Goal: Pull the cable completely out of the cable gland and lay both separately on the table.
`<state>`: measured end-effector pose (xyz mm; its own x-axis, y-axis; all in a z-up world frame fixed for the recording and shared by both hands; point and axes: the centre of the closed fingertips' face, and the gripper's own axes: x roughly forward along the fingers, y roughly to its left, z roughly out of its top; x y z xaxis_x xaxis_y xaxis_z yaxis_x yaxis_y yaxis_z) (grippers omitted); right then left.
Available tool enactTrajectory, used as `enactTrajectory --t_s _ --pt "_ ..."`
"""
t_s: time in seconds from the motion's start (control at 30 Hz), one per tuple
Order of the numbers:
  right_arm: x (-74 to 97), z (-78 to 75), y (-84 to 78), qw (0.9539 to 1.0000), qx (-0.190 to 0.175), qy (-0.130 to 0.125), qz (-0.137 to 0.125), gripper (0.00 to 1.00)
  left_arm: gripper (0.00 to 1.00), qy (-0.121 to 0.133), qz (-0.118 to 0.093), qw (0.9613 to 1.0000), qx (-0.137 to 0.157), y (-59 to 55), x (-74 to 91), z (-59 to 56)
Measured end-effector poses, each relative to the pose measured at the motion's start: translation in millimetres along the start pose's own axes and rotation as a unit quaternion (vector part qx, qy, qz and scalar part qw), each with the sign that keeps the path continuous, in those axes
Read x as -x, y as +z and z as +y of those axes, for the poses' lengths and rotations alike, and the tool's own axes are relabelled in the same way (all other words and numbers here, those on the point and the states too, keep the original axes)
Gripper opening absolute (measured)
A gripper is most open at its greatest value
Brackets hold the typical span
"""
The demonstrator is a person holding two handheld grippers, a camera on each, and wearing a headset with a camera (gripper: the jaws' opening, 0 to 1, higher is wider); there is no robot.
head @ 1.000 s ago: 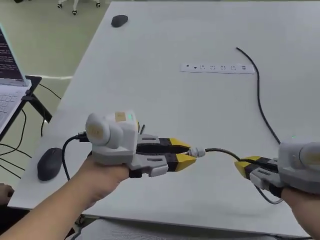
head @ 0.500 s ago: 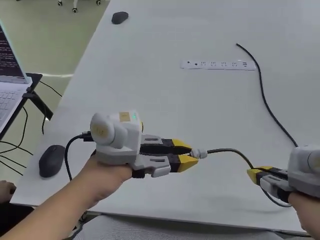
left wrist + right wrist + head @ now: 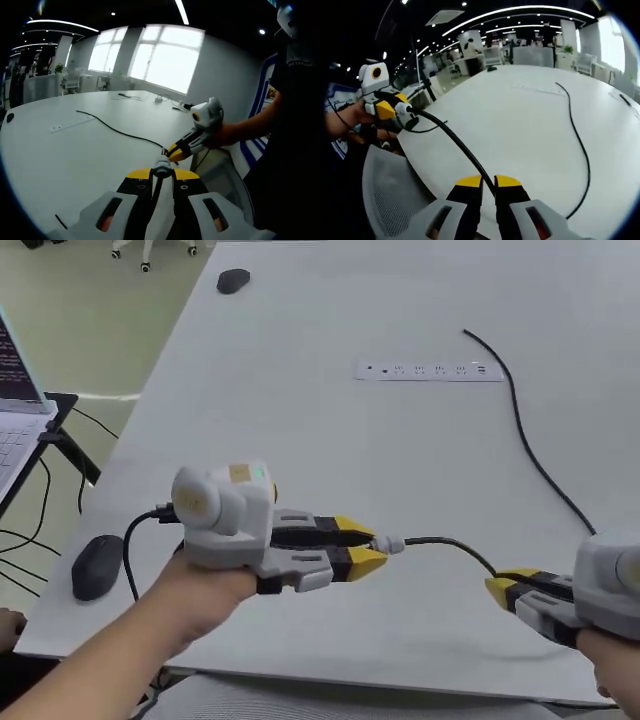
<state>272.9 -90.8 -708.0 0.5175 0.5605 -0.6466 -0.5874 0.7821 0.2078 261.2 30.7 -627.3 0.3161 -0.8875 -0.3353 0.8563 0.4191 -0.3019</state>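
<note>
A small grey cable gland (image 3: 391, 544) sticks out of the yellow tips of my left gripper (image 3: 368, 549), which is shut on it above the table's near edge. A black cable (image 3: 445, 544) leaves the gland and curves right into my right gripper (image 3: 497, 586), shut on the cable a hand's width away. Past the right gripper the cable (image 3: 520, 430) trails across the white table (image 3: 300, 390) toward the far right. The left gripper view has the gland (image 3: 162, 165) between its jaws. In the right gripper view the cable (image 3: 455, 141) runs from its jaws to the gland (image 3: 407, 116).
A white power strip (image 3: 428, 371) lies mid-table beyond the grippers. A black mouse (image 3: 233, 281) sits at the far left corner. Off the table's left edge are another mouse (image 3: 97, 566), a laptop (image 3: 14, 430) and loose wires.
My right gripper has drawn back to the right and toward me, and a longer stretch of cable shows between it and the gland. The left gripper has stayed roughly in place.
</note>
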Motion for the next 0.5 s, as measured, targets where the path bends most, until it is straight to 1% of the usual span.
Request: enactTrajectory --t_s 0.07,0.17,0.2,0.27,0.3,0.37,0.43,0.47,0.5 --pt "3.5 2.4 2.6 0.9999 0.015 0.006 -0.003 0.07 0.15 -0.001 0.0 1.0 -0.001 -0.1 -0.7 -0.4" --pt "7.9 5.0 6.9 0.9989 0.044 0.012 -0.006 0.14 0.15 -0.002 0.005 1.0 -0.001 -2.0 -2.0 -0.8" --pt "8.5 5.2 7.8 0.9987 0.048 0.012 -0.007 0.16 0.15 -0.001 0.006 1.0 0.001 -2.5 -2.1 -1.1" --pt "10.3 9.4 14.5 0.9971 0.072 0.022 -0.013 0.18 0.15 -0.001 0.007 1.0 0.001 -2.8 -2.5 -2.0" --pt "10.7 12.7 20.0 0.9951 0.093 0.028 -0.017 0.19 0.15 -0.001 0.008 1.0 0.002 -3.4 -2.7 -2.0" --pt "12.0 20.4 29.8 0.9923 0.118 0.031 -0.02 0.2 0.15 -0.001 0.011 0.9999 0.003 -5.0 -3.2 -2.2" --pt "10.4 27.2 36.7 0.9912 0.123 0.044 -0.02 0.21 0.15 -0.001 0.013 0.9999 0.001 -5.0 -3.2 -2.3" --pt "10.1 31.1 41.8 0.9901 0.13 0.048 -0.024 0.21 0.15 -0.001 0.013 0.9999 0.001 -4.6 -3.0 -2.3" --pt "9.5 37.2 48.2 0.9879 0.142 0.056 -0.029 0.21 0.15 0.0 0.014 0.9999 0.0 -3.8 -2.9 -2.6"
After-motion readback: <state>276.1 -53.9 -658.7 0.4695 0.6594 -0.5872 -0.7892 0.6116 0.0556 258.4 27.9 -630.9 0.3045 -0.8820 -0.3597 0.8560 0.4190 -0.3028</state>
